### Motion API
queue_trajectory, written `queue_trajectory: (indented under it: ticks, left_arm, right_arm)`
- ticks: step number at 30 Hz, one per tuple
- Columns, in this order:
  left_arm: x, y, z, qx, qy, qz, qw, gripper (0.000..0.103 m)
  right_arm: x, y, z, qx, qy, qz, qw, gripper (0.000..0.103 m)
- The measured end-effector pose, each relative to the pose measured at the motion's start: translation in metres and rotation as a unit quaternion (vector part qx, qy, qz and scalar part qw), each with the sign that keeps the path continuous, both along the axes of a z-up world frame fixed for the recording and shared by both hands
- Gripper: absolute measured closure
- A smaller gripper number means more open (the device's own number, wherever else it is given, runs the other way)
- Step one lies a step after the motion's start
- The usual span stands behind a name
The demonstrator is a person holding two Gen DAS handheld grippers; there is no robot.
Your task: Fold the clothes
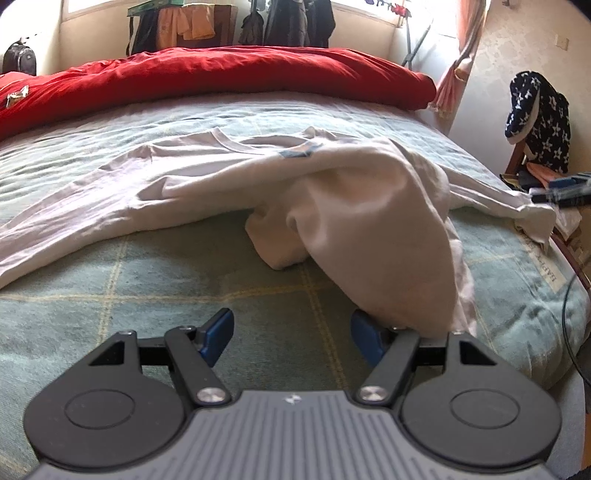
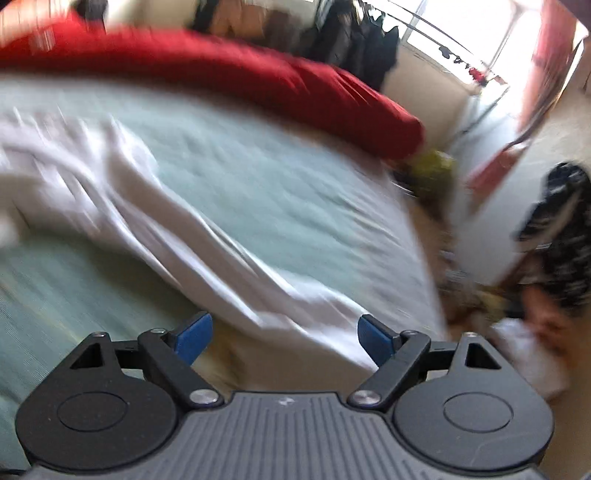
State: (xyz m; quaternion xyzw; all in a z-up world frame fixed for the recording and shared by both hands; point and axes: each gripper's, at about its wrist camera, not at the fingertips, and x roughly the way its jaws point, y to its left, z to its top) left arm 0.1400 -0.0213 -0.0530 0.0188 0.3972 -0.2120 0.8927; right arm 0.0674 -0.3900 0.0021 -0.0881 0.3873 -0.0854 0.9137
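The bed point(image 1: 147, 295) carried a red duvet point(image 1: 221, 74) at its far side, and your white shirt point(image 1: 207, 177) lay rumpled across the middle. Your left gripper point(image 1: 291, 334) stood released, its right finger point(image 1: 365, 332) touching a raised fold. Your right gripper point(image 2: 284, 338) stood released above a sleeve point(image 2: 221, 266), in a blurred view.

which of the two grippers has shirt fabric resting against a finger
The left gripper: the white shirt drapes onto its right-hand finger. The right gripper hangs open over the cloth, touching nothing.

A bed point(image 1: 184, 295) with a green checked cover fills the frame; a red duvet point(image 1: 221, 77) lies along the top, bright windows point(image 1: 373, 11) behind.
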Motion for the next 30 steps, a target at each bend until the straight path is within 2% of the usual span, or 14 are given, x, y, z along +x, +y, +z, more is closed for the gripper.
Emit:
queue_trajectory:
  ticks: [2,5,10,13,15,18,22,25,26,29,30]
  left_arm:
    - [0.002,0.0,0.001,-0.005,0.002,-0.002,1.0,0.033]
    - [0.006,0.001,0.001,-0.006,0.004,0.0,1.0,0.033]
    - [0.012,0.004,-0.001,-0.006,0.006,0.01,0.9999,0.032]
    - [0.016,0.007,-0.007,-0.006,0.014,0.016,0.9998,0.032]
    - [0.019,0.008,-0.01,-0.006,0.018,0.017,0.9997,0.032]
    - [0.022,0.007,-0.009,-0.006,0.015,0.013,0.9998,0.032]
    - [0.027,0.008,-0.001,-0.01,-0.001,0.015,0.9998,0.032]
    - [0.031,0.009,0.004,-0.009,-0.013,0.022,0.9996,0.032]
    - [0.033,0.01,0.004,-0.009,-0.012,0.024,0.9996,0.032]
    - [0.037,0.012,0.002,-0.01,-0.01,0.029,0.9995,0.032]
    - [0.039,0.013,0.001,-0.011,-0.01,0.03,0.9994,0.032]
  right_arm:
    - [0.018,-0.001,0.004,0.076,-0.018,0.021,0.997,0.013]
    - [0.051,-0.002,0.002,0.174,-0.032,0.049,0.983,0.013]
    - [0.097,0.018,-0.038,0.231,0.012,0.061,0.971,0.013]
    - [0.09,0.032,-0.061,0.231,0.045,0.074,0.969,0.013]
    - [0.08,0.041,-0.074,0.225,0.061,0.086,0.969,0.008]
    - [0.063,0.052,-0.066,0.202,0.061,0.106,0.972,0.009]
    - [0.066,0.047,-0.028,0.211,0.016,0.121,0.97,0.012]
    - [0.09,0.038,0.0,0.191,-0.026,0.121,0.974,0.023]
    - [0.101,0.035,0.006,0.184,-0.034,0.12,0.975,0.029]
    - [0.139,0.031,0.006,0.16,-0.017,0.113,0.981,0.055]
    - [0.149,0.031,0.001,0.153,-0.005,0.113,0.982,0.057]
